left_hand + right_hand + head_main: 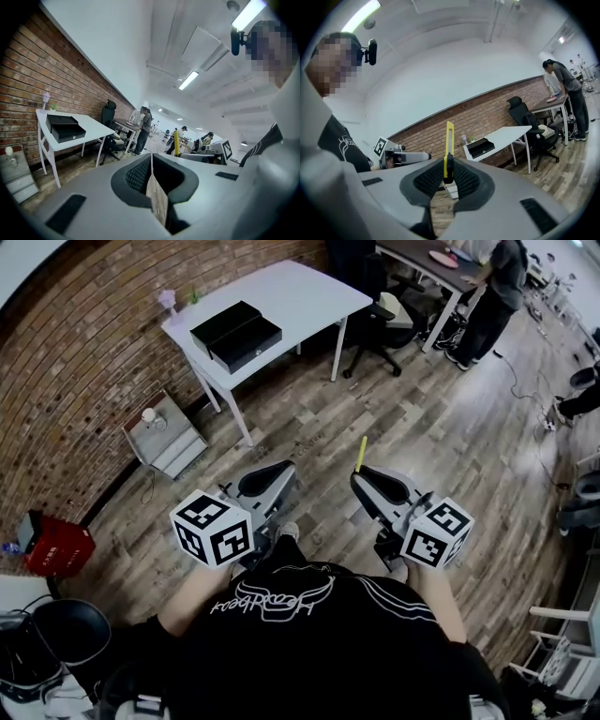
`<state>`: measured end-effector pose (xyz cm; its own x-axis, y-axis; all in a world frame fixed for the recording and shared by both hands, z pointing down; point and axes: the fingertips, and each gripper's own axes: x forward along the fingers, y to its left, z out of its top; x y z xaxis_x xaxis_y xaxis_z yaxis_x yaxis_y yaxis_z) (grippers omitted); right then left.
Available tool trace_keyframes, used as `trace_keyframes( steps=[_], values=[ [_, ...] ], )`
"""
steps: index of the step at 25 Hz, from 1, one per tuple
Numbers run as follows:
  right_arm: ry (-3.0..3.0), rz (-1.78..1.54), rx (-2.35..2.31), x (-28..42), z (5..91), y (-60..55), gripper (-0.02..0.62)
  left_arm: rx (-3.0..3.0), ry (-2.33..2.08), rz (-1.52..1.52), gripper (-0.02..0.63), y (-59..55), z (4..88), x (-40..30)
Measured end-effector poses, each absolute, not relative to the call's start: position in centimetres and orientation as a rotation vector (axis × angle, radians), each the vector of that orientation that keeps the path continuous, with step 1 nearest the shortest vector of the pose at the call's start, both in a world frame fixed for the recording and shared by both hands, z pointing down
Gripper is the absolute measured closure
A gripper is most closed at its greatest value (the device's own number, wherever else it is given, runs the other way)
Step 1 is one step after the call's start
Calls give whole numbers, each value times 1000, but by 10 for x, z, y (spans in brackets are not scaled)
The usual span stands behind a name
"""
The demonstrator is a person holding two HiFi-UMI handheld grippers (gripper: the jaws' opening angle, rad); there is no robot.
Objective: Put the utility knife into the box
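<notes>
Distant table's (300, 287) black box (236, 334) indistinct; utility knife (449, 140) half-hidden

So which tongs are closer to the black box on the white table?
Left. The left tongs hang on the same side as the black box, well short of it; the right tongs, clamping the yellow utility knife, are farther across.

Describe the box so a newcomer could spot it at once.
Find the brick wall; a white table stands beside it. The box lies near the table's wall-side end. It is flat, black and in two parts side by side, far bigger than the small pale and green items at the corner.
</notes>
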<state>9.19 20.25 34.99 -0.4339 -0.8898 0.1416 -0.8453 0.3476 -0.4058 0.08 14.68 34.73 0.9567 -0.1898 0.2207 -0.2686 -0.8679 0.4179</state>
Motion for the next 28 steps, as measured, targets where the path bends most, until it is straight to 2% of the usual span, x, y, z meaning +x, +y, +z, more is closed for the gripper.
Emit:
trace_keyframes(
  steps=[14,28],
  values=[
    [2566,-741,-1576,83,365,-24,529,2642,-482,313,569,-72,373,-14],
    [2695,-784,-1551,83,385,-117,529,2582,-548,309,569,-154,389,-14]
  ],
)
